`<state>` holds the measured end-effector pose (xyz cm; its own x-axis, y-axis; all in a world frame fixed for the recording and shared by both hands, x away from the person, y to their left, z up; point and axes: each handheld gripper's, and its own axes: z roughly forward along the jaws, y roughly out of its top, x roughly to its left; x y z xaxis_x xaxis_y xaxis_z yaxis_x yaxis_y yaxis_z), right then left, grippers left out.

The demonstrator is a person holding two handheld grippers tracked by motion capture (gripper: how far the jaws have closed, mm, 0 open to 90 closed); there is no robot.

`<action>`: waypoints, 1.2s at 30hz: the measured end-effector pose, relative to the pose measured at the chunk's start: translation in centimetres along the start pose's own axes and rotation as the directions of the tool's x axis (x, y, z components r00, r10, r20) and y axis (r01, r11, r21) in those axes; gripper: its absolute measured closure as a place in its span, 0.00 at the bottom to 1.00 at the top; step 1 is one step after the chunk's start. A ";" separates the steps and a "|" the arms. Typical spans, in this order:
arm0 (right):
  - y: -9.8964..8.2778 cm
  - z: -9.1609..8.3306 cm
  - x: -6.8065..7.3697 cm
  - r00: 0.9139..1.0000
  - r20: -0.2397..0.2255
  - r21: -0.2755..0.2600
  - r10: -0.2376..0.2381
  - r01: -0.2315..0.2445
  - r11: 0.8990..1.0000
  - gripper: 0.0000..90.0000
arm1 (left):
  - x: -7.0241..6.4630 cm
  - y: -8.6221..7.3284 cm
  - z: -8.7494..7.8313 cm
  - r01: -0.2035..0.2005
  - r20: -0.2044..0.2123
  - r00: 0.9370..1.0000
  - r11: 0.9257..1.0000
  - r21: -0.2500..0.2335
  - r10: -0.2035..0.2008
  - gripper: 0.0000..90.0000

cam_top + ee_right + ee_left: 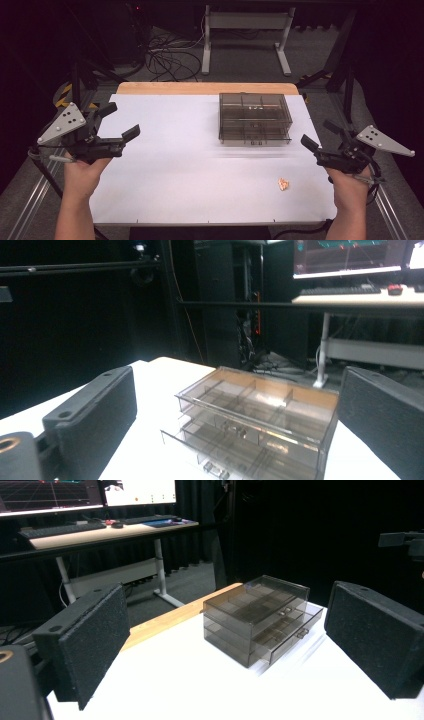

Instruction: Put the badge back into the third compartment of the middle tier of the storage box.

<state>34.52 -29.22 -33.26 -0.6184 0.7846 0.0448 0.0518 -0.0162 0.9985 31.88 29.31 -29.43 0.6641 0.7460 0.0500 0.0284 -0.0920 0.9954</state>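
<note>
Both tools hang released: left tool (119, 121) mid-left, right tool (317, 135) mid-right. The smoked drawer organiser (255, 118) sits upper centre on the bench (165, 170), bottom drawer ajar. Approach stage, I'd say; next, reach for that drawer.

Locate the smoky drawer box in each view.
High view: drawer box right of centre, towards the table's far edge.
Left gripper view: centre, between the jaws, farther off.
Right gripper view: lower centre, close, between the jaws.
Shared landmark: the wooden strip behind it.
</note>
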 end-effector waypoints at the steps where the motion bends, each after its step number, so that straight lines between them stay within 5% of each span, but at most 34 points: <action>1: 0.0 0.0 0.0 1.000 0.000 0.000 0.000 0.000 1.000 0.05 | 0.0 0.0 0.0 -0.001 0.001 1.000 1.000 -0.001 0.001 0.06; 11: -1.2 -0.7 -0.6 0.997 0.058 0.073 0.052 -0.056 0.996 0.16 | -0.2 -0.1 0.1 -0.009 0.007 1.000 1.000 0.017 0.009 0.06; 23: -3.0 -0.3 -0.6 0.989 0.136 0.136 0.057 -0.075 0.988 0.27 | -0.3 0.0 0.1 -0.014 0.014 1.000 1.000 0.021 0.014 0.06; 36: -5.3 0.0 -0.7 0.984 0.153 0.199 0.086 -0.116 0.973 0.38 | -0.2 -0.1 -0.3 -0.012 0.014 1.000 1.000 0.027 0.012 0.06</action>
<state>34.70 -29.70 -38.62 -0.4841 0.8660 0.1254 0.2780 0.0164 0.9604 31.56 29.35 -29.50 0.6751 0.7353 0.0607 0.0400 -0.1187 0.9921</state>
